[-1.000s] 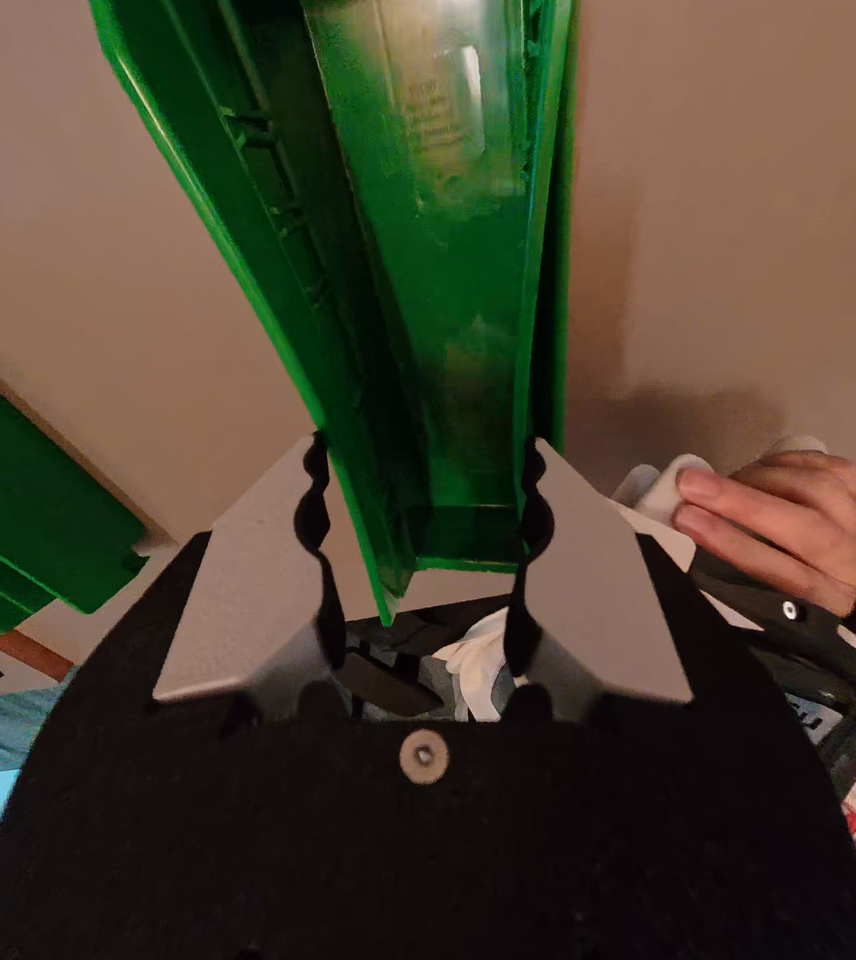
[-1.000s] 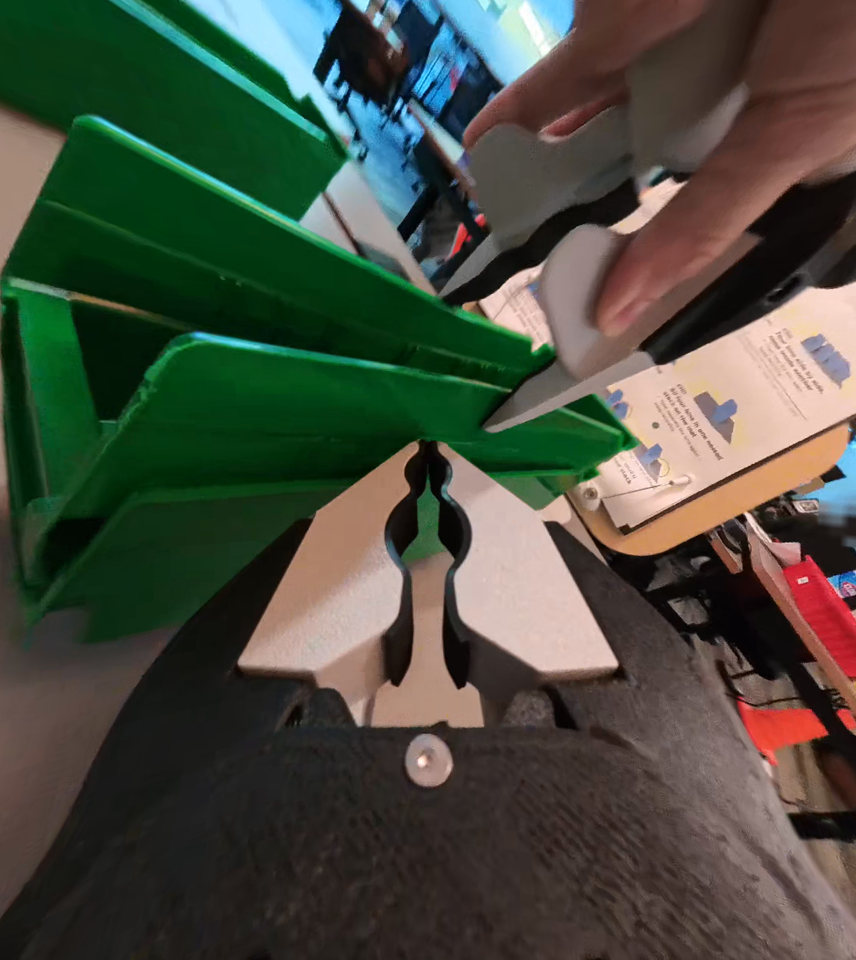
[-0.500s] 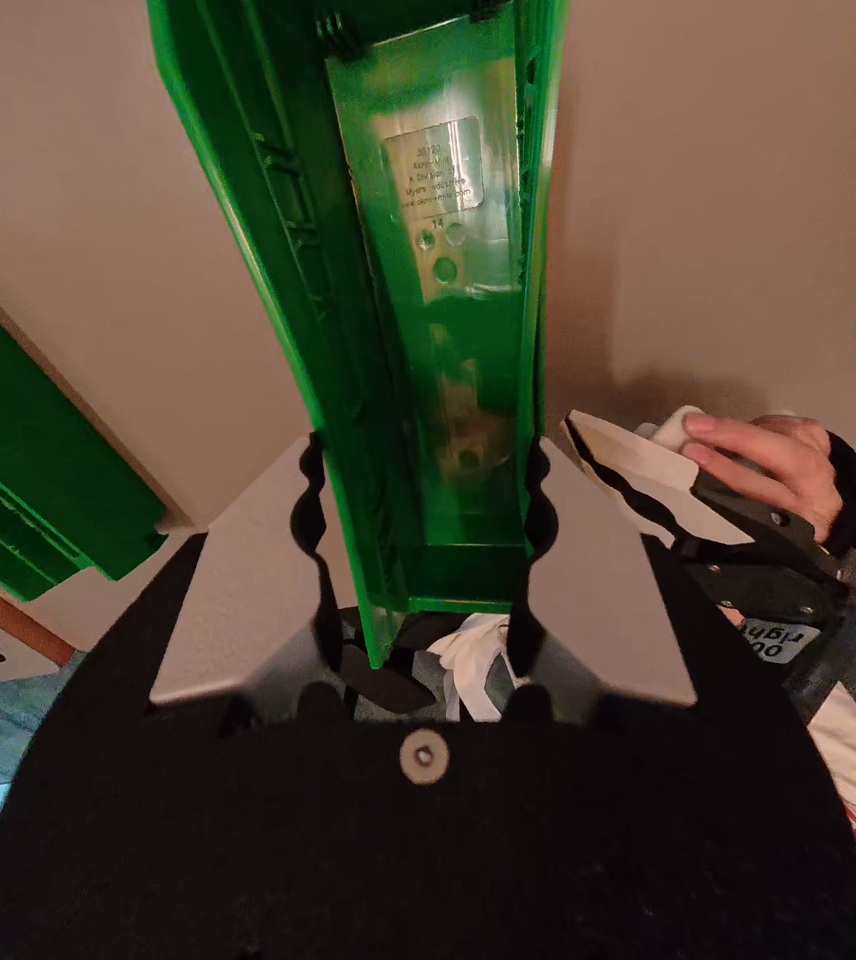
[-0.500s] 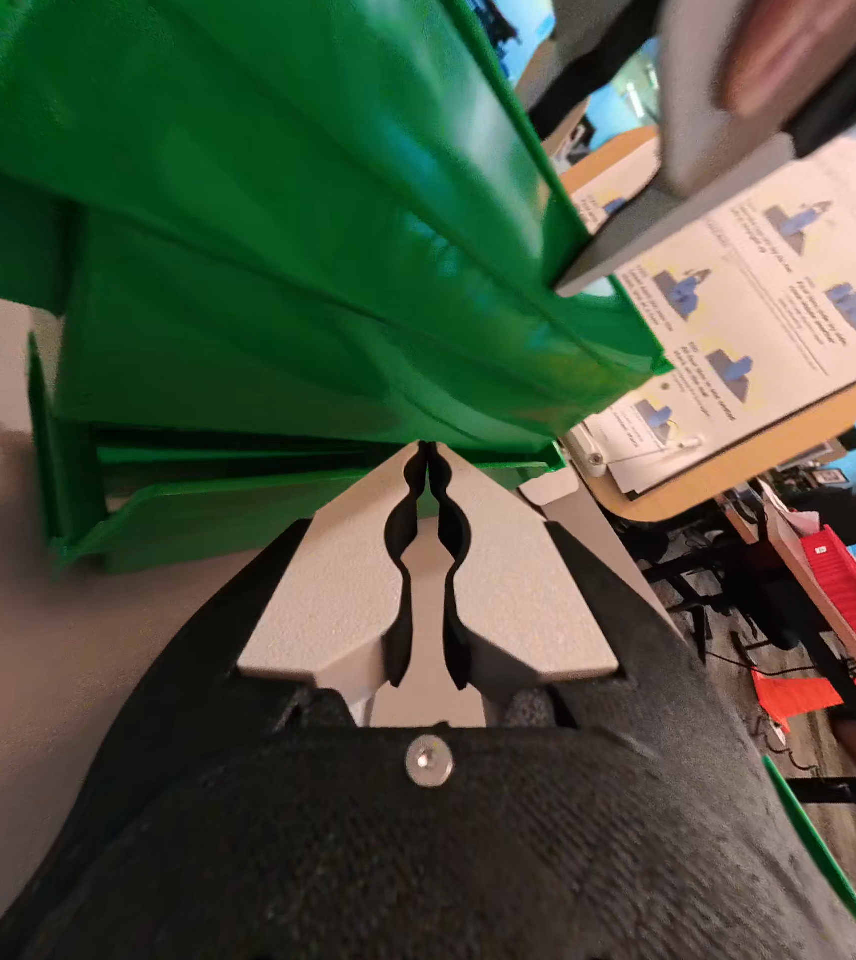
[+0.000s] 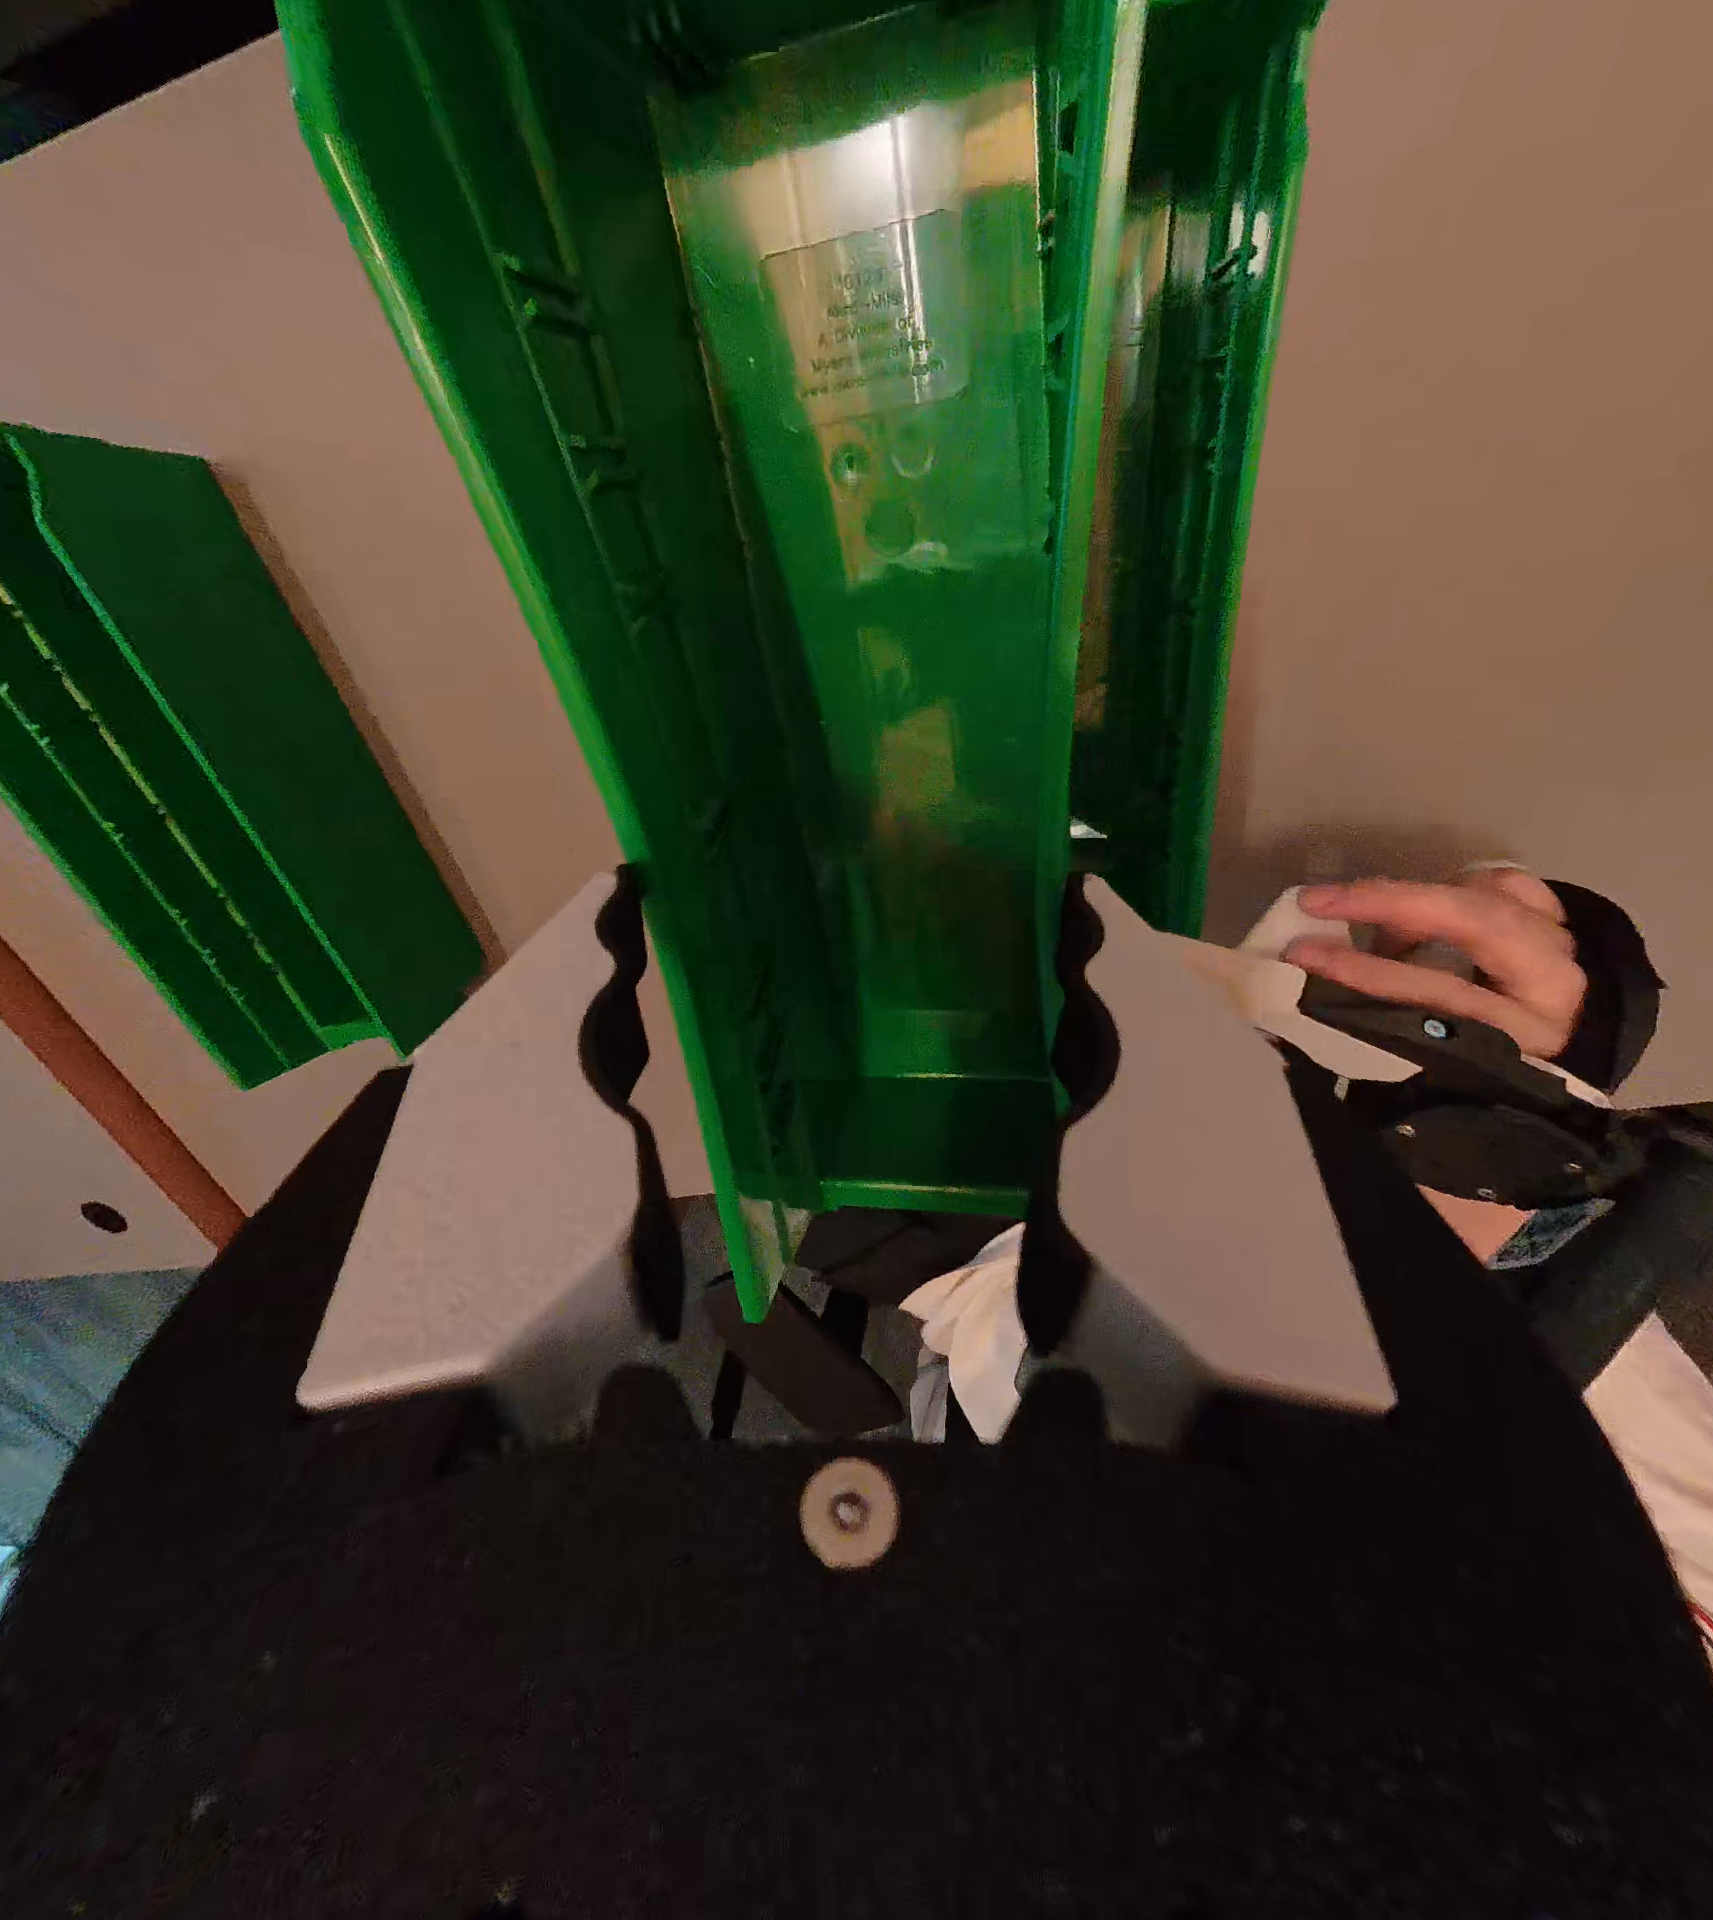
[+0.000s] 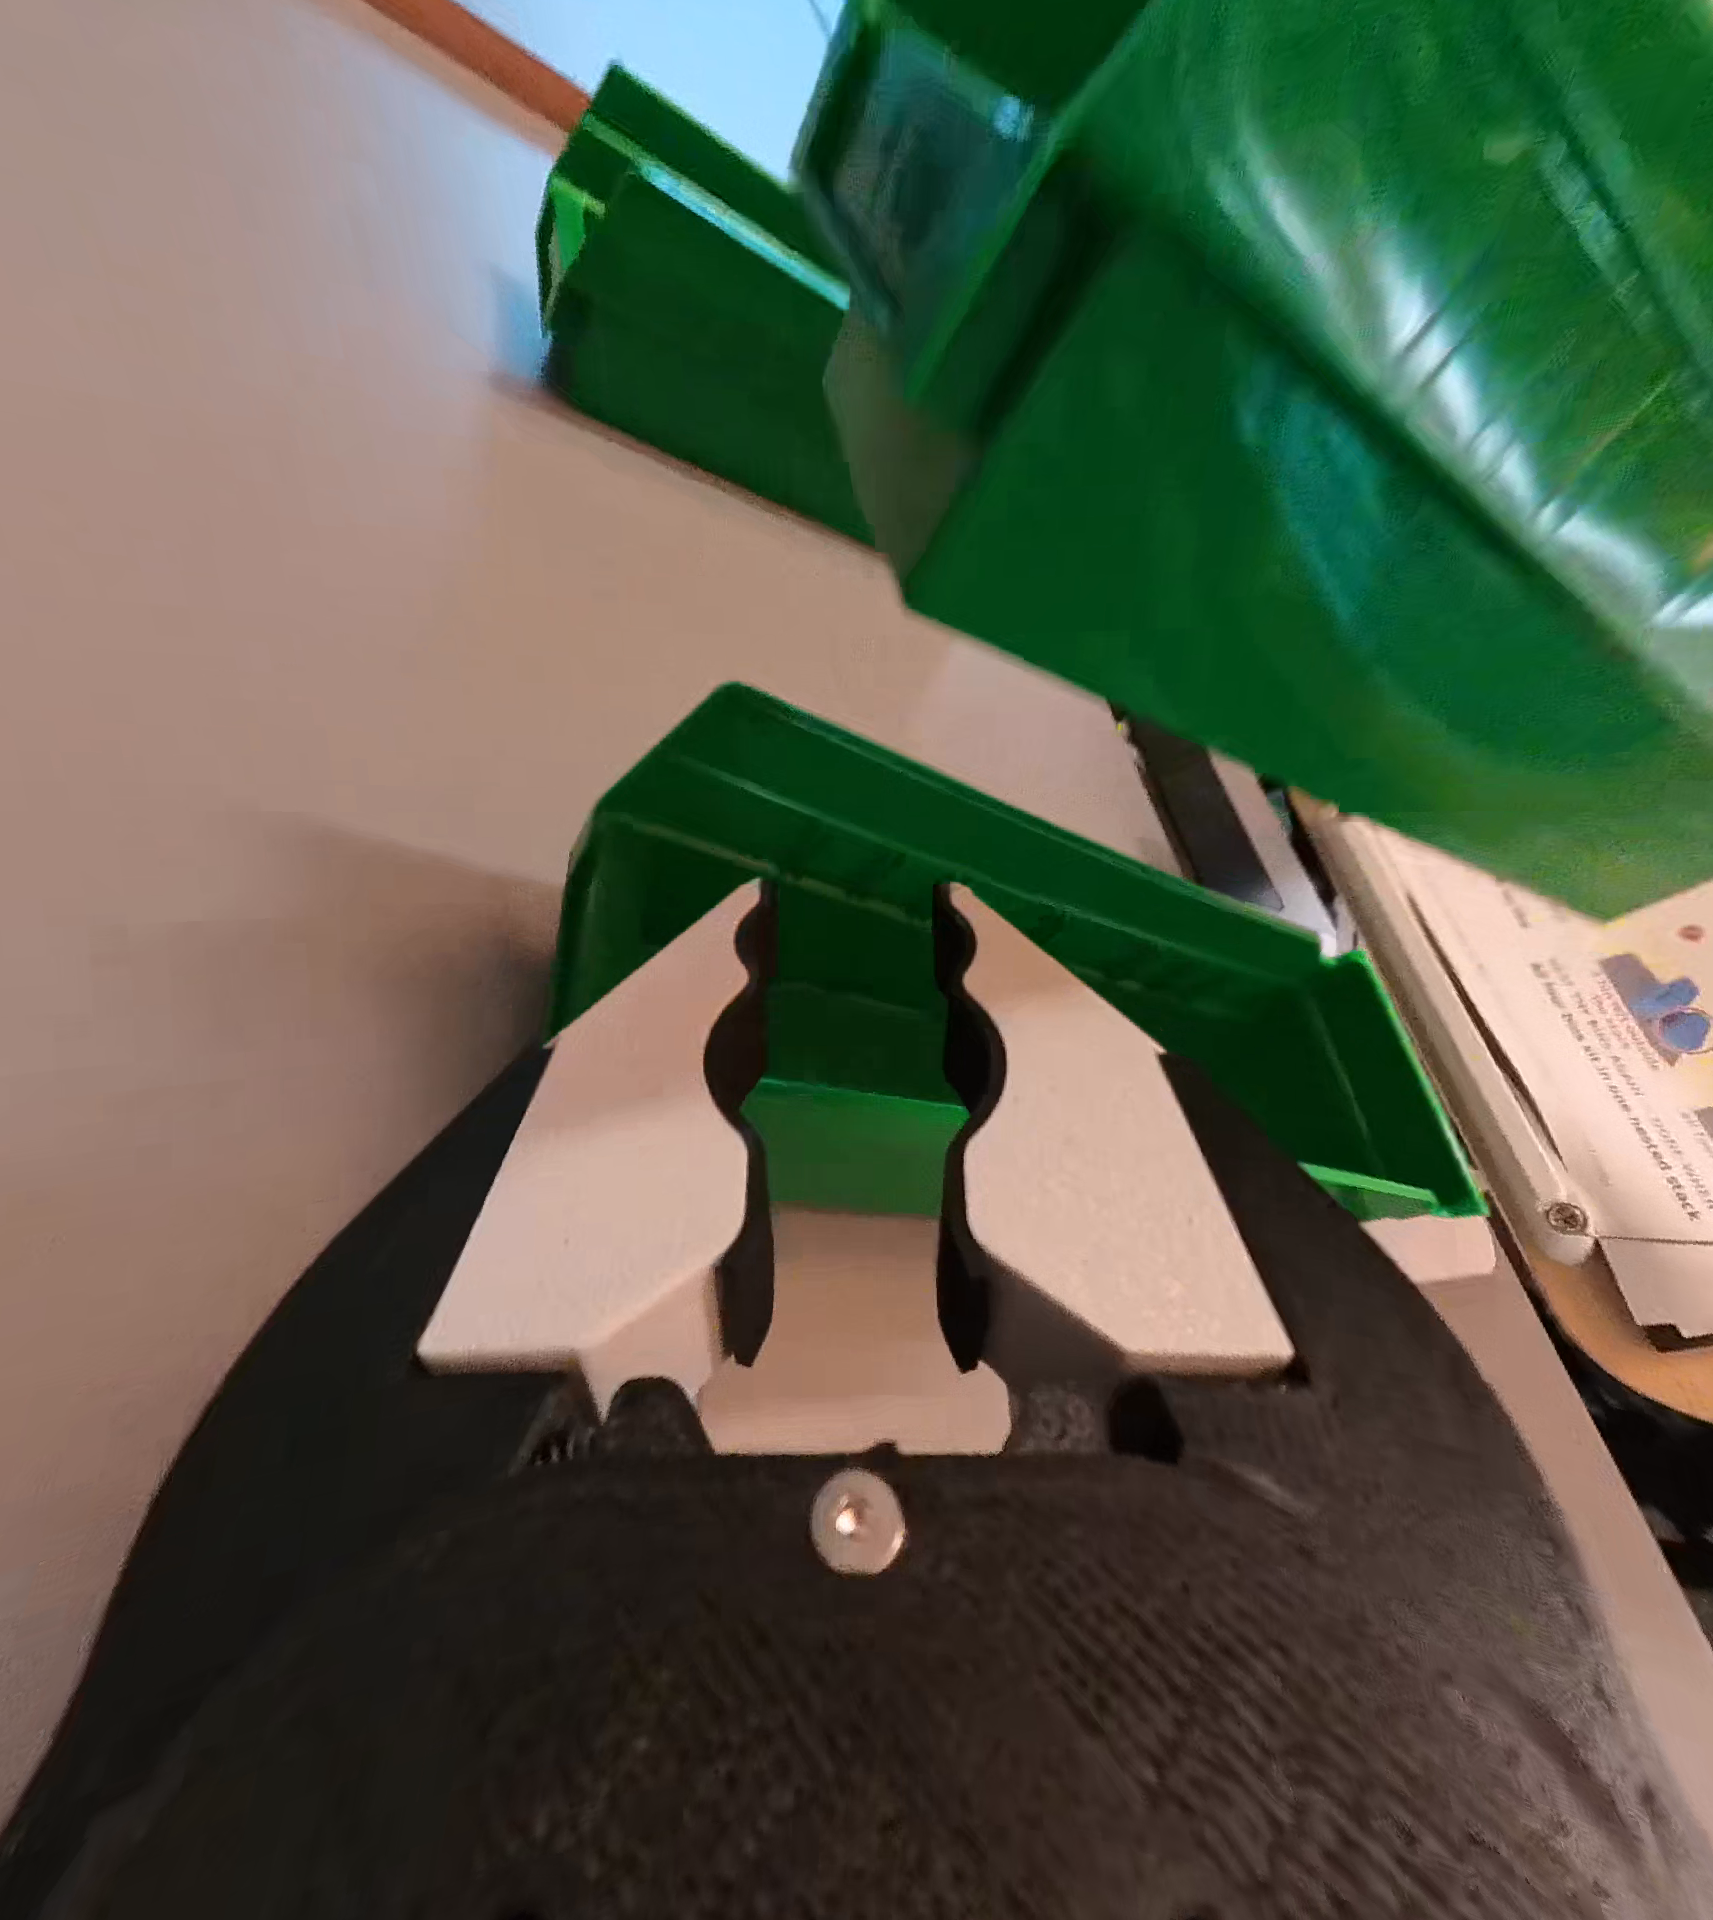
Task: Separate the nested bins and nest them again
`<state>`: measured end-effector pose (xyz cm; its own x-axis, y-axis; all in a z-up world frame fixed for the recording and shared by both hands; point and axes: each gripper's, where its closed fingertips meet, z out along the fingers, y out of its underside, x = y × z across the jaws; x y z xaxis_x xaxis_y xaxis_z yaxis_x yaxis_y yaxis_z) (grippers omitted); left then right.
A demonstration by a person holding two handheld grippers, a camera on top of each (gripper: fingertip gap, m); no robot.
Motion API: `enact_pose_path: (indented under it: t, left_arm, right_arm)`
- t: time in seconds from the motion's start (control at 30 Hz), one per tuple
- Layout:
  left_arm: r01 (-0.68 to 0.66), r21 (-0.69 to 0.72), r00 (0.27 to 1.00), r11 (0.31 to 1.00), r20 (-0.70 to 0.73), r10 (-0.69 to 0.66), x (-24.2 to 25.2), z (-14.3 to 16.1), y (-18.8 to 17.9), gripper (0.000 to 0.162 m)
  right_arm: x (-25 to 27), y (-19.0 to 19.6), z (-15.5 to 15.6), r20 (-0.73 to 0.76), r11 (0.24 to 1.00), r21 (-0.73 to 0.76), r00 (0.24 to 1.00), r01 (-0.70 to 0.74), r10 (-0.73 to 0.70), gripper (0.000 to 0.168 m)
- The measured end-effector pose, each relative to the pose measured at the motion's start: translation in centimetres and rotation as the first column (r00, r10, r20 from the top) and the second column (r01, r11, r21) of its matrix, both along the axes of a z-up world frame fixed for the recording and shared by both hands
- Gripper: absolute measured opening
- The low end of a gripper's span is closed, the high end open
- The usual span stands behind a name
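My left gripper (image 5: 852,878) is shut on the near end of a long green bin (image 5: 893,623) and holds it up off the table. In the right wrist view this lifted bin (image 6: 1403,416) hangs at the upper right. A second green bin (image 6: 987,894) lies on the pale table below it; its edge shows in the left wrist view (image 5: 1216,520). My right gripper (image 6: 852,894) is open, low at this bin's near end, with green plastic showing between its fingers. It also shows in the left wrist view (image 5: 1247,977), in a hand.
Another group of nested green bins (image 5: 156,727) lies at the left table edge and shows farther back in the right wrist view (image 6: 686,343). A clipboard with an instruction sheet (image 6: 1610,1091) lies on a round wooden surface to the right. The pale table (image 6: 208,623) spreads to the left.
My left gripper has lifted its bin up and clear of the lower bin. My right gripper was shut at the bin's edge and has opened.
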<state>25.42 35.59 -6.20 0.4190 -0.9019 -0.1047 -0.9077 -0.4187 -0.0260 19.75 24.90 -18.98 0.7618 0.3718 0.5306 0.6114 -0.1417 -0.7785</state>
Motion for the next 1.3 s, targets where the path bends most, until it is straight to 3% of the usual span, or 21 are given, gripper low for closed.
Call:
enact_pose_path:
  t: [0.1, 0.37, 0.47, 0.57, 0.7, 0.83, 0.93, 1.0, 1.13, 1.3]
  left_arm:
    - [-0.037, -0.001, 0.999, 0.999, 0.012, 0.037, -1.4, 0.4, 1.4, 0.079]
    - [-0.104, -0.035, 0.995, 0.994, 0.009, 0.104, -4.9, -2.0, 4.7, 0.080]
    - [-0.128, -0.056, 0.992, 0.990, 0.010, 0.129, -5.7, -3.8, 5.8, 0.080]
    - [-0.147, -0.074, 0.989, 0.986, 0.008, 0.148, -6.4, -5.9, 6.9, 0.081]
    - [-0.158, -0.065, 0.987, 0.985, -0.039, 0.156, -7.6, -8.8, 8.4, 0.082]
    - [-0.163, -0.043, 0.984, 0.986, -0.081, 0.159, -8.5, -10.8, 9.7, 0.082]
    - [-0.168, -0.042, 0.982, 0.985, -0.090, 0.164, -8.9, -12.0, 10.2, 0.083]
    - [-0.170, -0.034, 0.982, 0.985, -0.091, 0.166, -9.0, -12.6, 10.7, 0.084]
    - [-0.176, -0.023, 0.982, 0.984, -0.071, 0.174, -9.0, -13.6, 11.3, 0.084]
    - [-0.166, -0.018, 0.985, 0.986, -0.050, 0.165, -8.9, -14.6, 11.7, 0.085]
  right_arm:
    - [0.8, 0.1, -1.3, 0.084, 0.998, -0.052, 0.996, 0.045, -0.040, 0.026]
    - [2.1, -1.5, -2.4, 0.084, 0.988, -0.142, 0.995, 0.057, -0.045, 0.017]
    - [1.7, -2.3, -1.9, 0.089, 0.992, -0.127, 0.996, 0.017, -0.006, 0.033]
    - [1.7, -2.8, 0.8, 0.036, 1.000, -0.020, 0.999, 0.011, -0.010, 0.046]
    - [5.8, -3.5, 3.6, -0.037, 0.973, 0.108, 0.979, 0.204, -0.201, 0.074]
    - [10.9, -4.6, 4.1, -0.146, 0.897, 0.134, 0.904, 0.421, -0.403, 0.094]
    - [14.2, -5.8, 4.7, -0.319, 0.821, 0.130, 0.807, 0.556, -0.496, 0.103]
    - [15.7, -6.8, 5.3, -0.474, 0.784, 0.119, 0.729, 0.609, -0.494, 0.108]
    - [16.7, -8.0, 6.8, -0.744, 0.785, 0.126, 0.581, 0.607, -0.330, 0.110]
    - [18.1, -8.5, 5.7, -0.748, 0.746, 0.081, 0.535, 0.661, -0.393, 0.109]
